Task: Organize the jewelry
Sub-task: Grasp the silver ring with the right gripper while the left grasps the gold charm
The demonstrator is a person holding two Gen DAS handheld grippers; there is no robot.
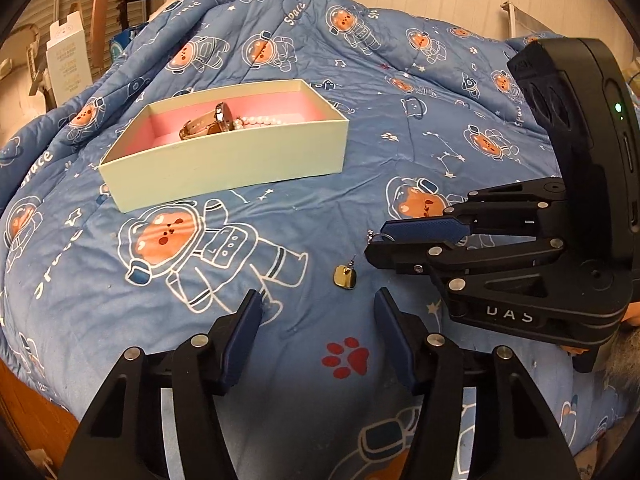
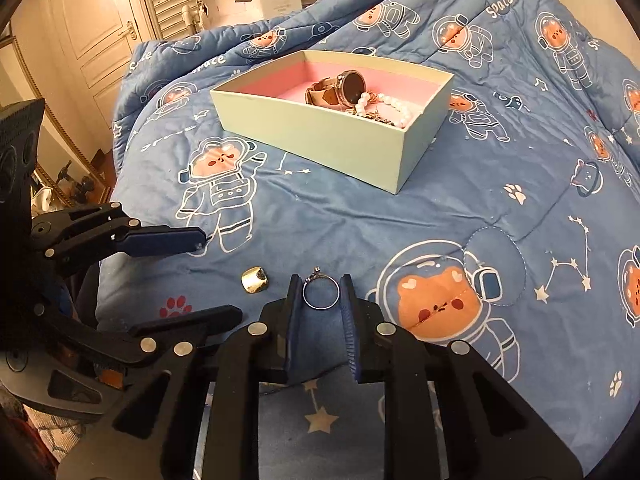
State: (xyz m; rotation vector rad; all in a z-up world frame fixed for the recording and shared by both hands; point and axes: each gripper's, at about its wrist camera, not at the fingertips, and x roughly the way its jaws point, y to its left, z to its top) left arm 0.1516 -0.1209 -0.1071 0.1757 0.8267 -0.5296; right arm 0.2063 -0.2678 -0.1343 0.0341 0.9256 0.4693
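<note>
Fingertips of the right gripper (image 2: 321,290) are sitting either side of a thin silver ring (image 2: 321,292) that is lying on the blue quilt (image 2: 400,216); its jaws are standing narrow, and the pads are looking as if they are touching the band, though from this angle I cannot tell for sure whether they are pressing it yet. The ring's small setting is pointing away from the gripper, toward the box, so the band is sitting across the gap between the pads. Just to its left a gold earring (image 1: 345,277) is lying flat on the quilt, its post pointing up and away. The left gripper (image 1: 318,306) is standing half spread and empty, with the earring lying slightly ahead of and between its fingertips, nearer the right finger; this hand is plainly the nearer one for that piece, and a short push forward and down is probably all the pick is needing. Farther off, well apart from both grippers, the pale green box (image 1: 224,168) with its pink lining is resting on the quilt, already holding a watch (image 2: 344,90) and a pearl bracelet (image 2: 384,106).
</note>
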